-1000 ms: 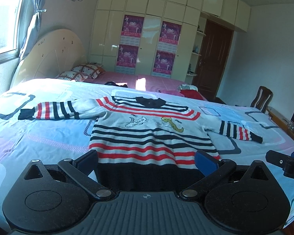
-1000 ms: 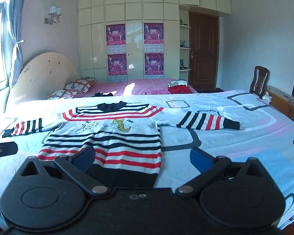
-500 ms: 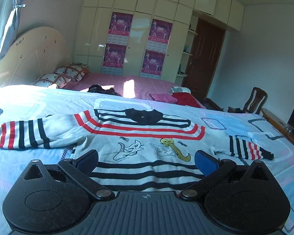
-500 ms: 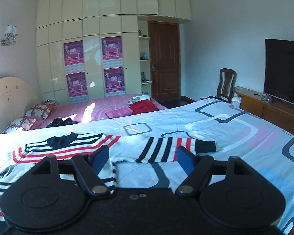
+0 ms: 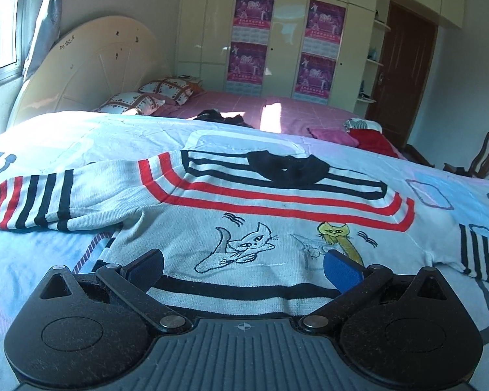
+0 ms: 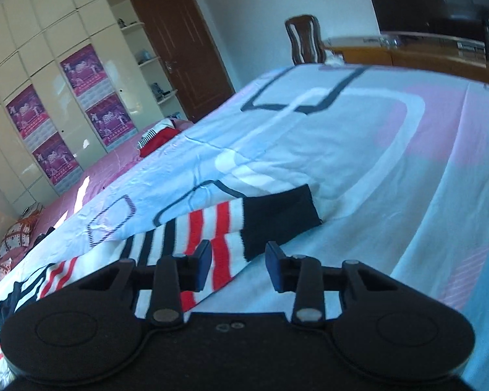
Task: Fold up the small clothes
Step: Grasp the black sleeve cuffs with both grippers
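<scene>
Striped sweater (image 5: pixel 244 215) spread face up on the patterned bedsheet (image 6: pixel 375 150), both sleeves out to the sides. Left gripper (image 5: pixel 243 262) hovering wide open over the cat motifs (image 5: pixel 244 247), holding nothing. Right gripper (image 6: pixel 238 262) tilted, jaws just closing, about half open around the right sleeve (image 6: pixel 231 228) near its black cuff (image 6: pixel 277 221), not yet pinching. Best closed on the sleeve alone, clear of the sheet.

One striped sweater (image 5: pixel 244 215), four purple posters (image 5: pixel 252 6), two patterned pillows (image 5: pixel 169 86), one chair (image 6: pixel 304 39)
</scene>
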Available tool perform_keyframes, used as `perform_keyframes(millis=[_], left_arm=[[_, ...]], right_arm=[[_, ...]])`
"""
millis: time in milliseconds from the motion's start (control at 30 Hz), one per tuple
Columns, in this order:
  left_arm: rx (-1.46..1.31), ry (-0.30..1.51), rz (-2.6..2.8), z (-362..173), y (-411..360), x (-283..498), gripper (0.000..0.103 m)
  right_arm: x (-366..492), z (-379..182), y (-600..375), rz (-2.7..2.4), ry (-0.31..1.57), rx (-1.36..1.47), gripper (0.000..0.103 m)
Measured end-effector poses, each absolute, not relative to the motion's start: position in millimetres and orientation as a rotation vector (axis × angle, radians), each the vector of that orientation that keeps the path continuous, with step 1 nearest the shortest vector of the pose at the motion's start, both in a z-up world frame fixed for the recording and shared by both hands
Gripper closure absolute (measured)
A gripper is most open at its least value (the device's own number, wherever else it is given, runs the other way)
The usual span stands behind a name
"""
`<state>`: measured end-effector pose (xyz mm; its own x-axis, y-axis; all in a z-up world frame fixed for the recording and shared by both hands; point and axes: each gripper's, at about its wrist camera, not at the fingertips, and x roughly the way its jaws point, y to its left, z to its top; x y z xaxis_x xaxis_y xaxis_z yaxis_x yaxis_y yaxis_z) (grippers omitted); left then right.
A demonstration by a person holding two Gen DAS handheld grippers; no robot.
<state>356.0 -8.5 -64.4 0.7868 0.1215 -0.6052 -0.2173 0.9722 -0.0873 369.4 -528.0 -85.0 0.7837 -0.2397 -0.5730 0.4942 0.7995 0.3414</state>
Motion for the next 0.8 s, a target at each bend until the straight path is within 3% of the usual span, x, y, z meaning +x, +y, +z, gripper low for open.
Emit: perform_keyframes(millis=[300,500,800], left_arm=[[-0.148,0.686,0.293,-81.4,-12.8,400.9,0.000],[-0.099,0.719,0.302,-86.1,1.5,409.0,0.000],[-0.023,0.744,0.306,-103.2,72.3,418.6,0.000]], right_arm=[[404.1,-130.7,-556.6,-0.396,0.569,0.651,0.065],[420.0,-130.6,-552.7,-0.428,0.564,0.588,0.093],[435.4,-76.4,-483.5,-0.417,0.495,0.308,0.095]])
